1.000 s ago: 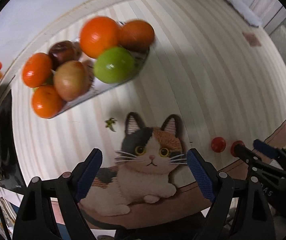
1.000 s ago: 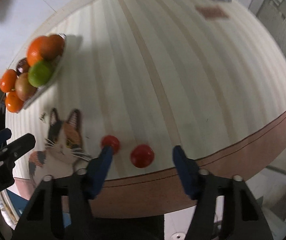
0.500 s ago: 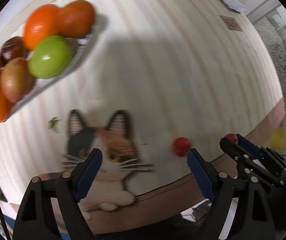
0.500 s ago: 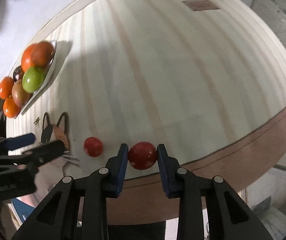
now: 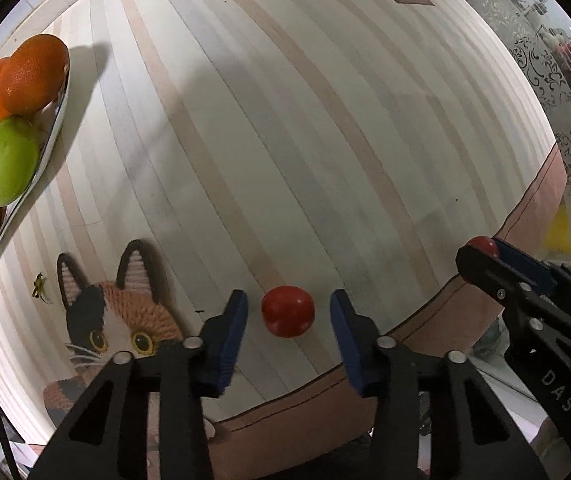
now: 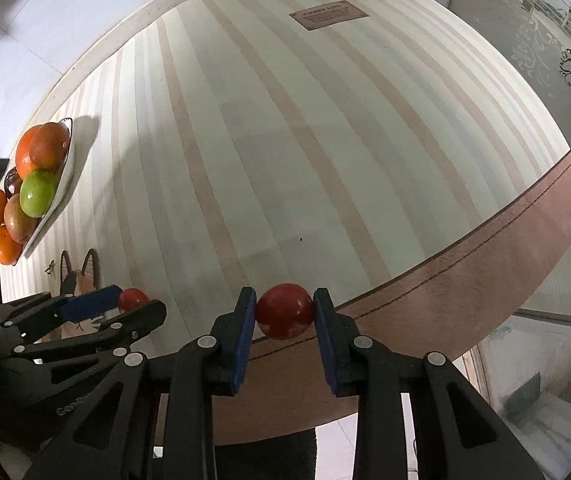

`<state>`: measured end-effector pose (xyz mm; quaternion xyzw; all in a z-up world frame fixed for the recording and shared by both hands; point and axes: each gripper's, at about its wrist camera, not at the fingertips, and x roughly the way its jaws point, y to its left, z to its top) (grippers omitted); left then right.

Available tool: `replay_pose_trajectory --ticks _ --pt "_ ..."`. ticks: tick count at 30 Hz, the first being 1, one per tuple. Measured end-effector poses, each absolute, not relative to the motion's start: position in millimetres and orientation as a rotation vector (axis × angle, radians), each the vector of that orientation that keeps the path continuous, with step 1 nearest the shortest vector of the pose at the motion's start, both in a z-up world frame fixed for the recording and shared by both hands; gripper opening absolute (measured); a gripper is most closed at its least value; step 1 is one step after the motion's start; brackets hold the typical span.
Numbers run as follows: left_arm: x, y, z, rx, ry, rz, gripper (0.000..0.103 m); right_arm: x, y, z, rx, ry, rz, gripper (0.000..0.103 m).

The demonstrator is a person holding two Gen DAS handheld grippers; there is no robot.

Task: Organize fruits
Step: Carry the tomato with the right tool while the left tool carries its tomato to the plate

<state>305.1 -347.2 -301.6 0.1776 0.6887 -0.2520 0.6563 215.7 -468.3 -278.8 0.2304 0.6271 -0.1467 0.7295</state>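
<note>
Two small red fruits lie near the table's (image 6: 465, 292) brown front border. The right gripper (image 6: 284, 312) points down over one red fruit (image 6: 284, 311); its jaws are narrow and both blue pads press the fruit's sides. In the left wrist view the same fruit (image 5: 482, 245) shows only as a red cap between those jaws.

The left gripper (image 5: 288, 316) points down over the second red fruit (image 5: 288, 311), which sits on the striped mat (image 5: 285, 120) between the blue pads (image 5: 231, 332). Its jaws have just been closing, yet a gap remains on each side of the fruit and neither pad touches it. In the right wrist view this fruit (image 6: 132, 299) is partly hidden by the left gripper's fingers.

A shallow white dish (image 6: 61, 184) stands at the mat's far left and carries the piled fruit: four orange fruits (image 6: 47, 146), one green apple (image 6: 37, 193), one brownish fruit (image 6: 19, 218) and one dark fruit (image 6: 12, 184), counted in the right wrist view. The dish stands well apart from both grippers.

One calico cat picture (image 5: 121, 312) is printed on the mat just left of the left gripper, with a small green stem scrap (image 5: 39, 283) beside its ear. One brown label (image 6: 327, 14) lies at the mat's far side. The wide striped area between dish, label and front border is bare. Both red fruits lie close to the front border, and the table's edge curves just beyond it.
</note>
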Motion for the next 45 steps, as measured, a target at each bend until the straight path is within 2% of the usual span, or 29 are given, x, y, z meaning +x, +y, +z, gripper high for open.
replay_pose_trajectory --ticks 7,29,36,45 --pt "296 -348 -308 0.402 1.546 -0.584 0.025 220 -465 -280 0.506 1.379 -0.322 0.032" --pt "323 -313 -304 0.303 1.539 -0.573 0.024 226 -461 -264 0.492 1.349 -0.315 0.032" --pt "352 -251 -267 0.154 1.493 -0.492 0.024 245 -440 -251 0.490 1.322 -0.234 0.032" --pt "412 -145 -203 -0.054 1.426 -0.352 0.024 309 -356 -249 0.542 1.270 0.049 0.032"
